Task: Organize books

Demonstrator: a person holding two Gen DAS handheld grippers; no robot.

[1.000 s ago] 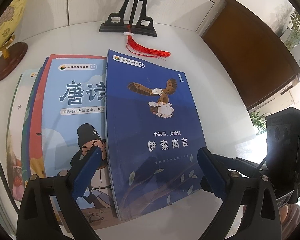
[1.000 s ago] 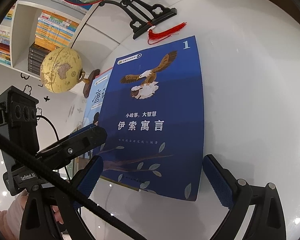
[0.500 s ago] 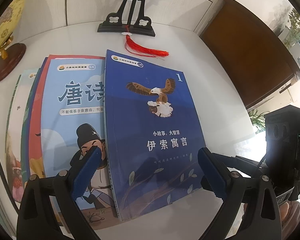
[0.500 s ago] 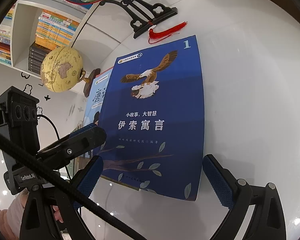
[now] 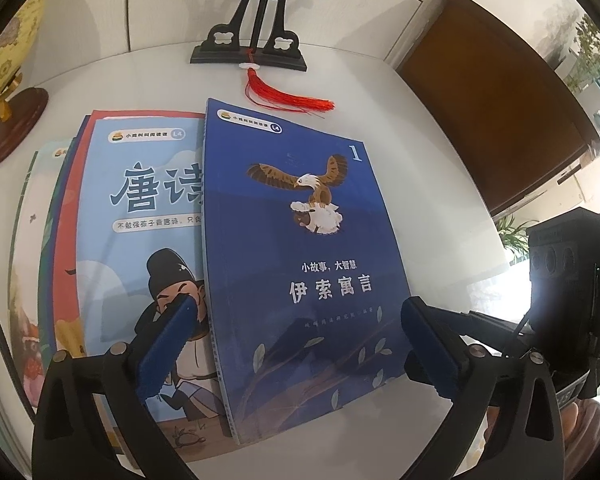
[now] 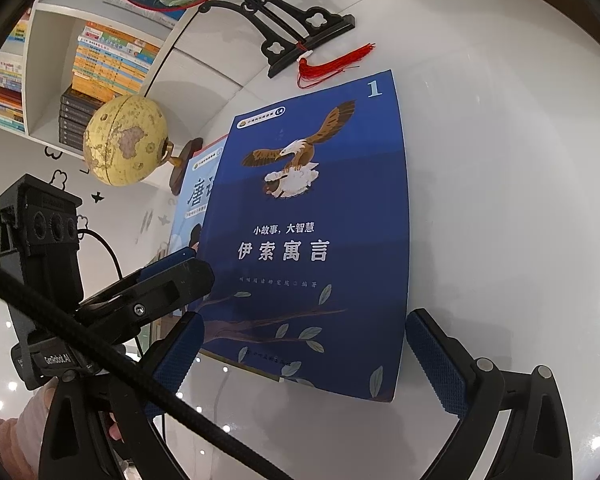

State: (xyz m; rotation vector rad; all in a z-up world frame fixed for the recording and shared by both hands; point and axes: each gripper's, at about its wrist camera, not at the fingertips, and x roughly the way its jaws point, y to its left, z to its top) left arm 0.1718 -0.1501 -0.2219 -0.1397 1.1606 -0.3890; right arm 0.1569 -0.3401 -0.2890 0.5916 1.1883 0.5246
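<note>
Your left gripper [image 5: 296,328], jaws just widened, and right gripper [image 6: 300,356] both hover with fingers spread above the dark blue book [image 5: 300,264] on the worktop [image 6: 500,200].

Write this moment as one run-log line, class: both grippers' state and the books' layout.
left gripper: open, jaws just widened, nothing gripped | right gripper: open, empty | dark blue book: flat, overlapping light blue book | table

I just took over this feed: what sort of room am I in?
Probably a home study or reading room: a bookshelf stacked with books, a globe and a fan stand on a white table.
</note>
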